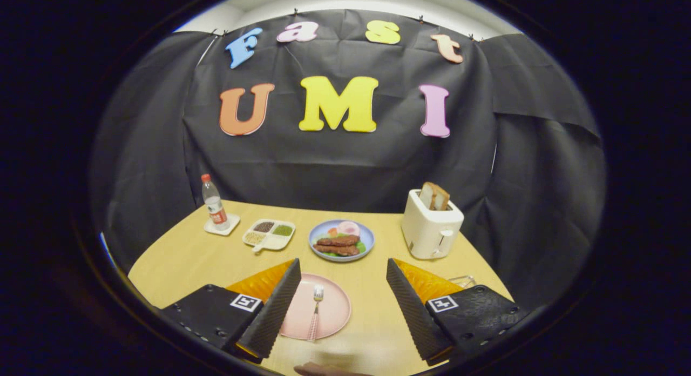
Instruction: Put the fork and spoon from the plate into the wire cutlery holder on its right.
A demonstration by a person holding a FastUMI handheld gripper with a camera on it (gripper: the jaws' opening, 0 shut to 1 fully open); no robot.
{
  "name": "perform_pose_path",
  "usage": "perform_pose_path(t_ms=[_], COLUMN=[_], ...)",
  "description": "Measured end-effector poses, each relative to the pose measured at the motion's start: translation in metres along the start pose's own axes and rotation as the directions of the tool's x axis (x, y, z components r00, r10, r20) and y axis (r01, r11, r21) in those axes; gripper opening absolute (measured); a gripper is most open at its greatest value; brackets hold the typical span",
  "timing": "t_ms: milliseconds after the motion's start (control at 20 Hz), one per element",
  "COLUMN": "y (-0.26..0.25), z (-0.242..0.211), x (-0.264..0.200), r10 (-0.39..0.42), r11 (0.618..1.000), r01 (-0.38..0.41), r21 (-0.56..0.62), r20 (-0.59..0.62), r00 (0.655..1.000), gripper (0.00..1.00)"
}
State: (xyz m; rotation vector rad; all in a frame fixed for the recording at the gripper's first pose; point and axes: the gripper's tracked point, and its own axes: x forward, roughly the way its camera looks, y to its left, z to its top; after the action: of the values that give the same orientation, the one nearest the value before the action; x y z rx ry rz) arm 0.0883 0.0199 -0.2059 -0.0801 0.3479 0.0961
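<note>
Pink plate (pixel 329 308) with the fork (pixel 315 313) lies between wide-open, empty jaws, lined up for pickup; wire holder (pixel 463 281) sits right on the bench (pixel 183 257)

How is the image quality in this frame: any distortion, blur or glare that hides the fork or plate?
Gripper view: strong fisheye bending, the table edge curves. Light is even and soft, no hard glare. The fork on the pink plate is sharp; a brownish thing at the near table edge is blurred. The open gripper fingers hide part of the plate.
</note>
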Motion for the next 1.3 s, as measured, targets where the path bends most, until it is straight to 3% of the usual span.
perform_pose_path(t_ms=[400, 600, 650, 800, 950, 1000, 1150, 1300], y=[0.022, 0.031, 0.034, 0.04, 0.043, 0.045, 0.042, 0.038], z=[-0.1, -0.141, -0.149, -0.164, -0.178, -0.184, -0.184, -0.179], x=[0.063, 0.083, 0.085, 0.093, 0.095, 0.096, 0.095, 0.091], r10=[0.047, 0.056, 0.067, 0.078, 0.081, 0.084, 0.057, 0.04], r11=[0.997, 0.997, 0.997, 0.996, 0.996, 0.996, 0.998, 0.998], r01=[-0.06, -0.071, -0.077, -0.084, -0.087, -0.089, -0.065, -0.056], r21=[-0.05, -0.028, -0.011, 0.005, 0.009, 0.012, 0.001, -0.015], r20=[-0.237, -0.356, -0.388, -0.431, -0.47, -0.482, -0.499, -0.516], r00=[0.97, 0.933, 0.919, 0.899, 0.879, 0.872, 0.865, 0.856], gripper=[0.93, 0.82, 0.72, 0.61, 0.41, 0.4, 0.15, 0.1])
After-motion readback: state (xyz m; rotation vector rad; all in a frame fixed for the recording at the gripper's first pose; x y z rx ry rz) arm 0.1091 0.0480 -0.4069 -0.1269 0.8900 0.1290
